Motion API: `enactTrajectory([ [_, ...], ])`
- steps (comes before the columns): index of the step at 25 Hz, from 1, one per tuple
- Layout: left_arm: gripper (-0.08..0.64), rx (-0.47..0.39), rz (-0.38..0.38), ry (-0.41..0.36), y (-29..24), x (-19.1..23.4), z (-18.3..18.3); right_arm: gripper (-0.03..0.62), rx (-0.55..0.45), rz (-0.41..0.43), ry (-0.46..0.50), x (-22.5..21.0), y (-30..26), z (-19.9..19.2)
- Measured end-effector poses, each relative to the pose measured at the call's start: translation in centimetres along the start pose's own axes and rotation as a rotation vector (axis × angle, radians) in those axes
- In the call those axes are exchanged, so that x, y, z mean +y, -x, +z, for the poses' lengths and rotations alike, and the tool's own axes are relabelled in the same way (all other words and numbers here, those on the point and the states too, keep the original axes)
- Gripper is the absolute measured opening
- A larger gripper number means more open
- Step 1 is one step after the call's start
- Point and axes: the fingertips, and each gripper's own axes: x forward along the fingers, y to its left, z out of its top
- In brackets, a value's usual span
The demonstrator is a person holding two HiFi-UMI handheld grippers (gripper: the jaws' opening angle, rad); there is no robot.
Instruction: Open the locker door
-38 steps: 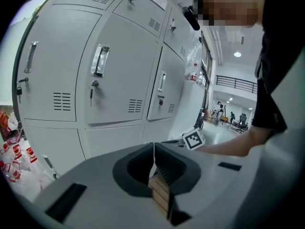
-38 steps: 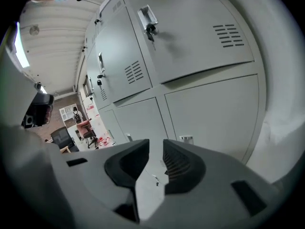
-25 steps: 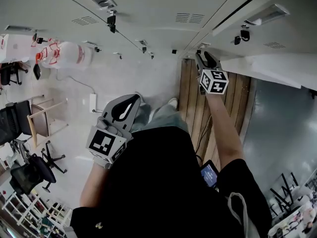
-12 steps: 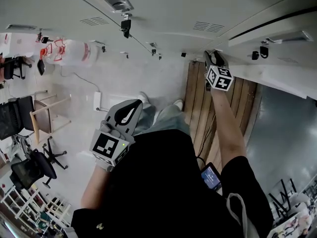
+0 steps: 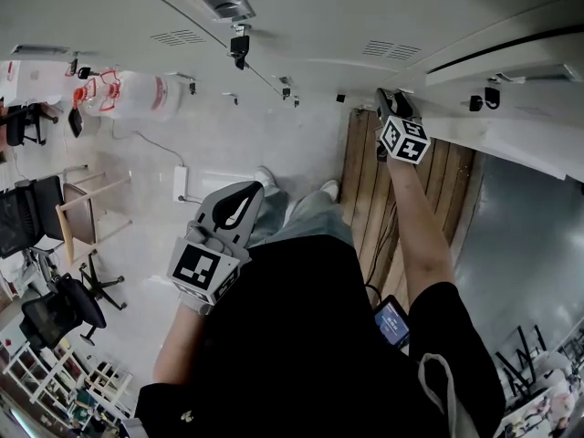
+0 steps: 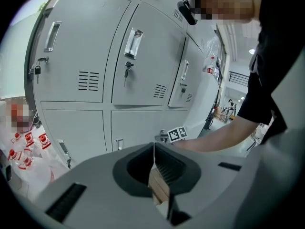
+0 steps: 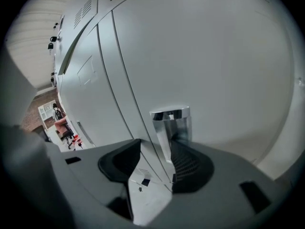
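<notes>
Grey metal lockers run across the top of the head view, above a pale tiled floor and a strip of wooden boards. Off to the left stand a clear water bottle with red markings and a wooden chair. The right gripper is stretched out to the lockers at arm's length. In the right gripper view the locker door fills the frame, and its chrome handle sits between the jaws, which stand wide apart. The handle lies close against the right-hand pad; whether it actually touches is hard to say from this angle. The door looks closed, flush with its neighbours. The left gripper hangs low beside the person's hip, well apart from the lockers, its jaws pressed together with nothing between them
</notes>
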Motion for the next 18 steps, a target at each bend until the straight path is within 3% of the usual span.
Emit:
enactTrajectory([
  [5, 0.025, 0.003, -0.020, 0.004, 0.3, -0.5, 0.0, 0.202, -0.007, 0.014, -0.026, 0.3, 0.5, -0.2],
  [14, 0.025, 0.015, -0.081, -0.022, 0.1, -2.6, -0.2, 0.195, 0.015, 0.013, 0.090, 0.8, 5.1, -3.6],
  [18, 0.025, 0.026, -0.128, -0.039, -0.3, -4.3, -0.4, 0.195, 0.022, 0.005, 0.095, 0.5, 7.6, -5.2],
])
